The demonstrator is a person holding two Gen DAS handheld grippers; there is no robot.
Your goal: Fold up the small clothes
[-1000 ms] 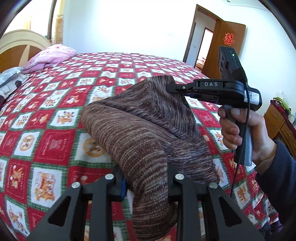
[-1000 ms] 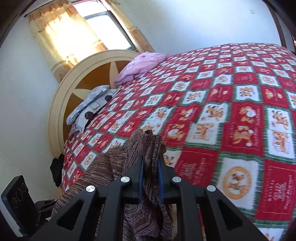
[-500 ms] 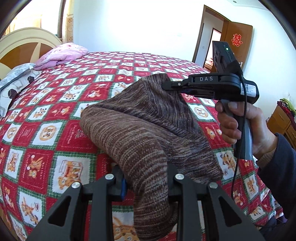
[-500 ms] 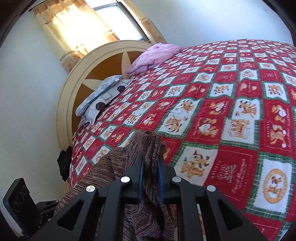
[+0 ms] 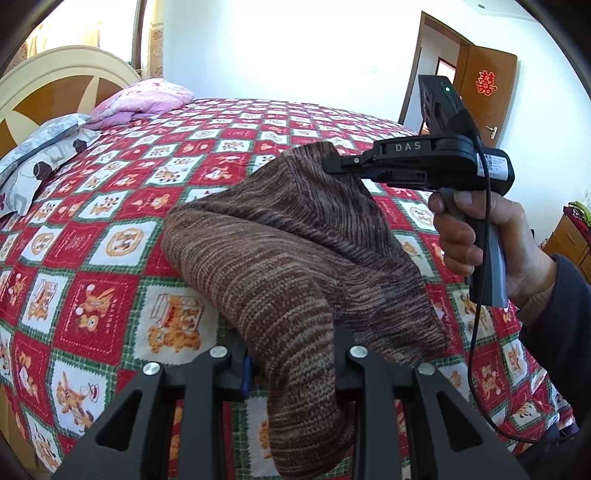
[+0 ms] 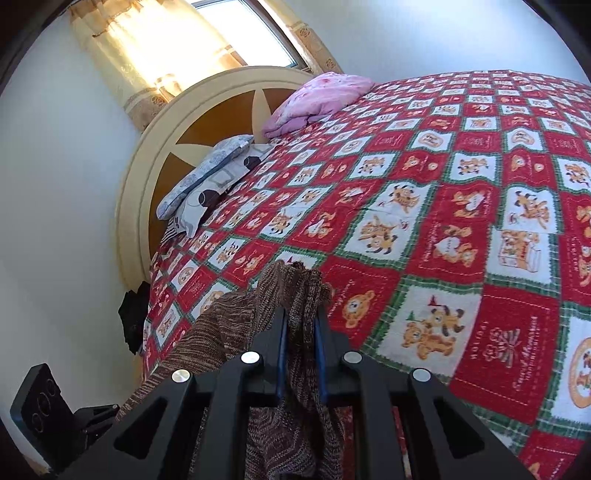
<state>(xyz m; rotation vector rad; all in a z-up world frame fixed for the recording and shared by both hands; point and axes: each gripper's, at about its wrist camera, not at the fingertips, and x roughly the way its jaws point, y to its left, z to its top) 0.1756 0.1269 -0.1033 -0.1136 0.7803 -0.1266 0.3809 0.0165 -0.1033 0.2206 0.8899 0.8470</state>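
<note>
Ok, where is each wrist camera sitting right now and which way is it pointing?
Left wrist: on the left gripper, facing across the bed toward the door; shows the right gripper and right hand.
Right wrist: on the right gripper, facing the headboard and window; shows no hand.
Shared: brown knit garment, clamped by both; red quilt; pink pillow.

Black "DAS"-marked right gripper (image 5: 343, 166), grey handle, black cable, dark sleeve, bare hand (image 5: 480, 240).

I saw a red checked quilt (image 6: 461, 206) covering the bed, a pink pillow (image 6: 317, 99) beside a grey one (image 6: 207, 173), and a wooden door (image 5: 484, 96).
</note>
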